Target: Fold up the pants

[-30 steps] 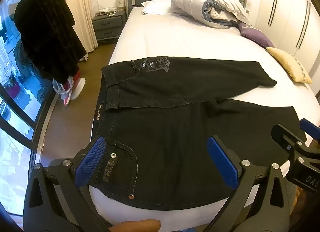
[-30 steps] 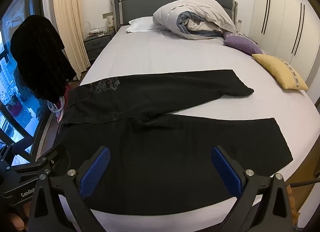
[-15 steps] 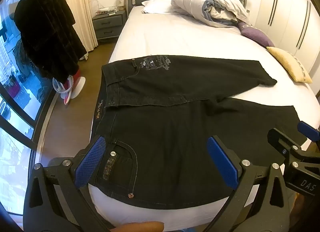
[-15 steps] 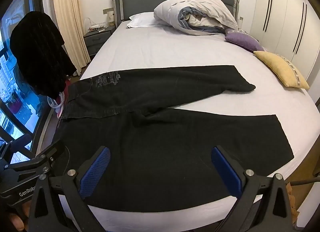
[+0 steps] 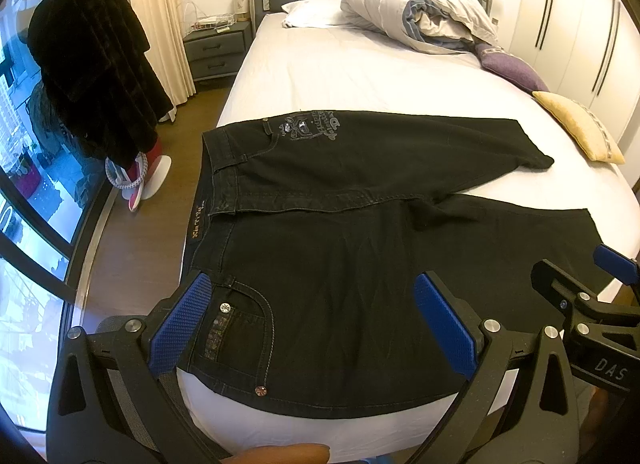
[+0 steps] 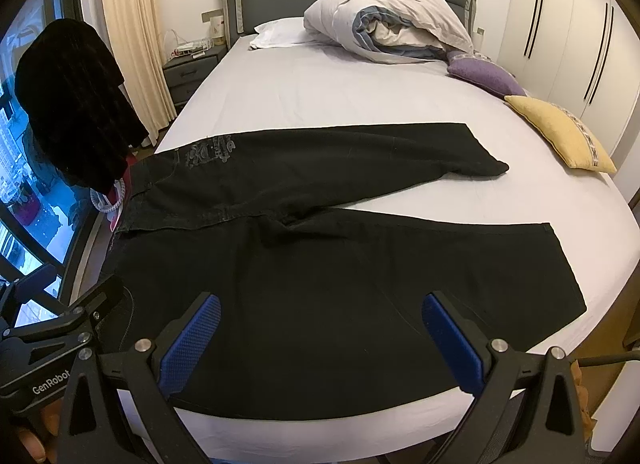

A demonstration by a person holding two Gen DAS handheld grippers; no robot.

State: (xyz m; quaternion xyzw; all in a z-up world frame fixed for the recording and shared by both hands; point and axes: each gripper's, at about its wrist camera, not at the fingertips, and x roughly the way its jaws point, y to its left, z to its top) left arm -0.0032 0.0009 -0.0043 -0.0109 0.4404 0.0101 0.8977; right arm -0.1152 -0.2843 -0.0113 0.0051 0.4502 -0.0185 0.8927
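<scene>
Black jeans (image 5: 360, 264) lie spread flat across the foot of the bed (image 5: 340, 76), waistband at the left, both legs running right. The far leg (image 6: 360, 156) ends in a slightly rumpled hem; the near leg (image 6: 400, 284) reaches the bed's right edge. My left gripper (image 5: 312, 320) hovers open above the front pocket near the waist, nothing between its blue pads (image 5: 182, 322). My right gripper (image 6: 320, 338) hovers open over the near leg's thigh, also holding nothing. Each gripper shows at the edge of the other's view.
A bundled duvet (image 6: 392, 20), white pillow (image 6: 280, 30), purple cushion (image 6: 484, 74) and yellow cushion (image 6: 560, 132) lie further up the bed. Left of the bed stand a nightstand (image 5: 218, 50), a dark coat on a stand (image 5: 92, 72) and a glass window wall (image 5: 24, 244).
Both grippers have drifted slightly, so the jeans sit a little lower in the views. The jeans have not moved and both grippers stay open.
</scene>
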